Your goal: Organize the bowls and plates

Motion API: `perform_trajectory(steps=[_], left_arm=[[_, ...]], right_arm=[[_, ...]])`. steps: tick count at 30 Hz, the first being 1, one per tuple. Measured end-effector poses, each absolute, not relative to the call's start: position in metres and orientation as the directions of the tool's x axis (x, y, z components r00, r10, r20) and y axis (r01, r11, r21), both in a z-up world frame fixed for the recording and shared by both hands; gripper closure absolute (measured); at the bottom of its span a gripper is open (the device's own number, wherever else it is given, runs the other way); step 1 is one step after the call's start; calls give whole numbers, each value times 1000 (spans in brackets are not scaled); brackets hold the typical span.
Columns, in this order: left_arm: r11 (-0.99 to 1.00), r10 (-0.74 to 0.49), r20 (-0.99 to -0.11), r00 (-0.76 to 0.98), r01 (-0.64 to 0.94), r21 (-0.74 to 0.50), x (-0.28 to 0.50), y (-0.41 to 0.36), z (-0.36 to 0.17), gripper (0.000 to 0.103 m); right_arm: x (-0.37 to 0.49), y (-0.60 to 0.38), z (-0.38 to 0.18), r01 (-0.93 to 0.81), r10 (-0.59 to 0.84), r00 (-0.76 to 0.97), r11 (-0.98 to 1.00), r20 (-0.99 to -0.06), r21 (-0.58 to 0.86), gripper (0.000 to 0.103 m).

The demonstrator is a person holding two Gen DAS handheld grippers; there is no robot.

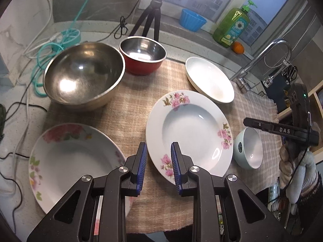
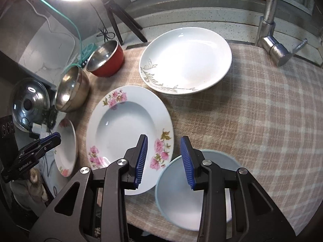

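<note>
On a checked cloth (image 1: 131, 113) lie a pink-flowered deep plate (image 1: 189, 133), a second flowered plate (image 1: 70, 161) left of it, a plain white plate (image 1: 210, 80), a large steel bowl (image 1: 82, 74), a red bowl (image 1: 143, 57) and a pale blue bowl (image 1: 250, 149). My left gripper (image 1: 159, 153) is open over the deep plate's left rim, its pads not touching it. My right gripper (image 2: 164, 147) is open above the gap between the deep plate (image 2: 125, 137) and the blue bowl (image 2: 181, 197), gripping nothing.
A tap (image 2: 270, 36) stands at the cloth's far right. On the ledge behind are a green soap bottle (image 1: 232, 26), an orange (image 1: 238, 47) and a blue tub (image 1: 191, 21). A tripod (image 1: 151, 14), cables (image 1: 50, 46) and a pot lid (image 2: 30, 104) crowd the left.
</note>
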State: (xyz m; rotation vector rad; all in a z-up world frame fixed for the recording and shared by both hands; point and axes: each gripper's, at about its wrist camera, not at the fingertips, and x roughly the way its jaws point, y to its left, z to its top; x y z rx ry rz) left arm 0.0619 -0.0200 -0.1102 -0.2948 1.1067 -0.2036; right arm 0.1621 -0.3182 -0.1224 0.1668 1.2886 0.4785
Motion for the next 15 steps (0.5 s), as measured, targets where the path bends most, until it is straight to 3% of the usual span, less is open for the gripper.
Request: perform_trajectory(steps=[15], left_arm=[[904, -321, -860, 396, -142, -403, 50, -27, -129, 81]], right_arm=[[203, -296, -131, -416, 421, 7, 826, -907, 380, 67]])
